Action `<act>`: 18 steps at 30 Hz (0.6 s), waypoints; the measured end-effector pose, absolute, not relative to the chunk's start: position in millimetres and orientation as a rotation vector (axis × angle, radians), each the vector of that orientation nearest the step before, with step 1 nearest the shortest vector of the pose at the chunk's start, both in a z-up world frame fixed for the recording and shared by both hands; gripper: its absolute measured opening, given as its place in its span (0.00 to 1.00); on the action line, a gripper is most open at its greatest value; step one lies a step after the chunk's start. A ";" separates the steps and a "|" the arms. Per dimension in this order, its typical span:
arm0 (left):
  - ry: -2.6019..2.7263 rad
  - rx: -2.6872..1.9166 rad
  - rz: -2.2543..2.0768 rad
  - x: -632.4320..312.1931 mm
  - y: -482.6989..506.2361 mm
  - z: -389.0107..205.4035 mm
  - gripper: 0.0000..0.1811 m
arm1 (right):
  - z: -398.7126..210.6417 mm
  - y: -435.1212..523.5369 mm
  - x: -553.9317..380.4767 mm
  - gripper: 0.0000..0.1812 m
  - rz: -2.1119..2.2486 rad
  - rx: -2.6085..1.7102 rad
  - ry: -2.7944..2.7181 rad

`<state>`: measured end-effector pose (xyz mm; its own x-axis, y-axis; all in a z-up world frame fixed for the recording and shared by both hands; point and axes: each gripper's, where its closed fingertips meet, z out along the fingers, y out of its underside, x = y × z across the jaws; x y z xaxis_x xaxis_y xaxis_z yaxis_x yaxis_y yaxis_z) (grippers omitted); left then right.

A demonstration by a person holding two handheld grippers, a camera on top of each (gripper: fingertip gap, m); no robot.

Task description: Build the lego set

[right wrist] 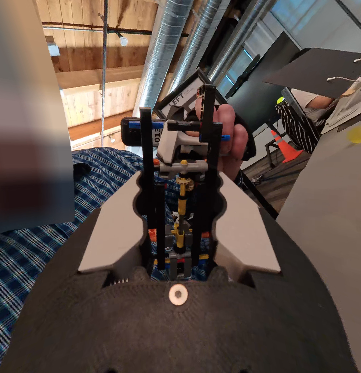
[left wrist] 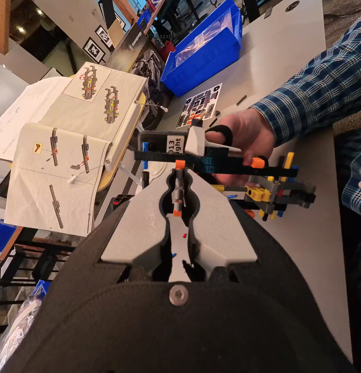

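My left gripper (left wrist: pixel 179 173) is shut on a short grey axle with orange ends (left wrist: pixel 178 191). The axle's upper orange end (left wrist: pixel 180 164) touches a long black beam of the lego assembly (left wrist: pixel 226 168). The assembly is a frame of black beams with grey, yellow and blue parts, held above the table. My right gripper (right wrist: pixel 180 177) is shut on this assembly (right wrist: pixel 183 201), its two black side beams lying between the fingers. The right gripper also shows in the left wrist view (left wrist: pixel 195 141), held by a hand. The left gripper shows in the right wrist view (right wrist: pixel 169 145).
An open instruction booklet (left wrist: pixel 74 141) rests on a stand at the left. A blue bin (left wrist: pixel 203 54) with a plastic bag, a sticker sheet (left wrist: pixel 199 107) and small loose pieces (left wrist: pixel 241 100) lie on the white table (left wrist: pixel 276 70). A plaid sleeve (left wrist: pixel 317 90) reaches in from the right. The tips of both grippers are at nearly the same place.
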<state>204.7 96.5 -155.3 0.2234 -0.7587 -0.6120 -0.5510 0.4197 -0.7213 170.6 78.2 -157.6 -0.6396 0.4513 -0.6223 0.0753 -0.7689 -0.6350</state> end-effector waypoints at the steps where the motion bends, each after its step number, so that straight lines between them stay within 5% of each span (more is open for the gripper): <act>1: 1.443 -1.243 -0.215 204.4 96.5 -154.8 0.03 | -157.5 78.1 170.2 0.37 2.479 -1.205 -0.945; 5: 1.437 -1.279 -0.251 198.2 99.3 -156.3 0.04 | -159.8 83.1 165.7 0.35 2.393 -1.243 -0.935; 13: 1.258 -1.451 -0.514 169.7 108.4 -146.6 0.24 | -160.8 98.1 164.8 0.35 2.161 -1.306 -0.941; 18: 0.965 -1.656 -0.990 167.6 116.6 -153.1 0.66 | -167.2 106.5 161.4 0.35 1.736 -1.397 -1.078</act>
